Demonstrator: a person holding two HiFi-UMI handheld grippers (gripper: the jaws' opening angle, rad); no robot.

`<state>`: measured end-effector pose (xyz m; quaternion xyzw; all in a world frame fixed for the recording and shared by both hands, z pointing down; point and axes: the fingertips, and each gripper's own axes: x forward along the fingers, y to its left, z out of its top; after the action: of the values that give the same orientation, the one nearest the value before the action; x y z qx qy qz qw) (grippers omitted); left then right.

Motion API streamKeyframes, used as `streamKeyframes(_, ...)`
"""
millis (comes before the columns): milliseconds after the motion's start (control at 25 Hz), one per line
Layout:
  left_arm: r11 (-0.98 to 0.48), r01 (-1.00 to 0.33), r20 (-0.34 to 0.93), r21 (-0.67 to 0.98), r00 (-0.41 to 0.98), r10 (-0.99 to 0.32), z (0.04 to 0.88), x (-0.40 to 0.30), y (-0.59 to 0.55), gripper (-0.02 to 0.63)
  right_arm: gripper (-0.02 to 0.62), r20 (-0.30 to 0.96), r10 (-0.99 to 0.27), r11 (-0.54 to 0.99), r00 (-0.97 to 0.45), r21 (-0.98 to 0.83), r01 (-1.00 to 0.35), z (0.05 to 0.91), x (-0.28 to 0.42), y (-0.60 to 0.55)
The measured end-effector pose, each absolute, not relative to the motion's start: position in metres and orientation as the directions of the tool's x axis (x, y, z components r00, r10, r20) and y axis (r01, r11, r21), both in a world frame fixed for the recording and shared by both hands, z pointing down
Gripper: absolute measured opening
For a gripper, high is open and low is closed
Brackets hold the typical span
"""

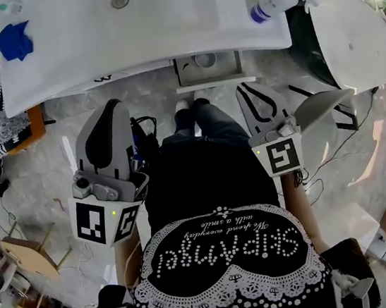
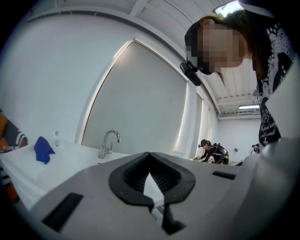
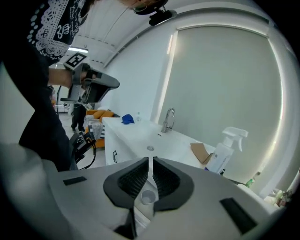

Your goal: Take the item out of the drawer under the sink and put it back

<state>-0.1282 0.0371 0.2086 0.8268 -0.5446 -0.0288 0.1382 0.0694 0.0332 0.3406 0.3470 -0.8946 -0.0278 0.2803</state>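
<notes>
Facing sink (image 1: 160,19), both grippers empty, near body. Left gripper (image 1: 110,108): jaws together, nothing between. Right gripper (image 1: 247,94): jaws together too, tilted down toward open drawer (image 1: 215,83) under sink. Cup (image 1: 205,60) sits in drawer, far side, well apart from both grippers. Likely step: reach for cup. Next move needs right jaws opened, lowered round cup rim, closed gently.

Bright, even, diffuse light throughout. In the head view the white surface (image 1: 163,40) along the top glares almost featureless, and shadows on the floor (image 1: 39,171) are faint. In both gripper views a pale panel (image 2: 140,103) glows behind. The corners go black and straight lines bow. The close left tongs (image 2: 149,157) and right tongs (image 3: 150,158) look soft.
</notes>
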Motion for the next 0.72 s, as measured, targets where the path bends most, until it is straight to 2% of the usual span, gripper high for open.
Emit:
streamKeyframes(200, -0.349, -0.896, 0.093, 0.276, 0.386, -0.918, 0.204, -0.110, 0.032, 0.005, 0.021, 0.522, -0.597, 0.786, -0.609, 0.228, -0.575, 0.357, 0.078, 0.019)
streamKeyframes(720, -0.298, -0.909, 0.109, 0.292, 0.341, -0.934, 0.205, -0.094, 0.026, 0.005, 0.025, 0.665, -0.428, 0.896, -0.612, 0.225, -0.382, 0.437, 0.077, 0.000)
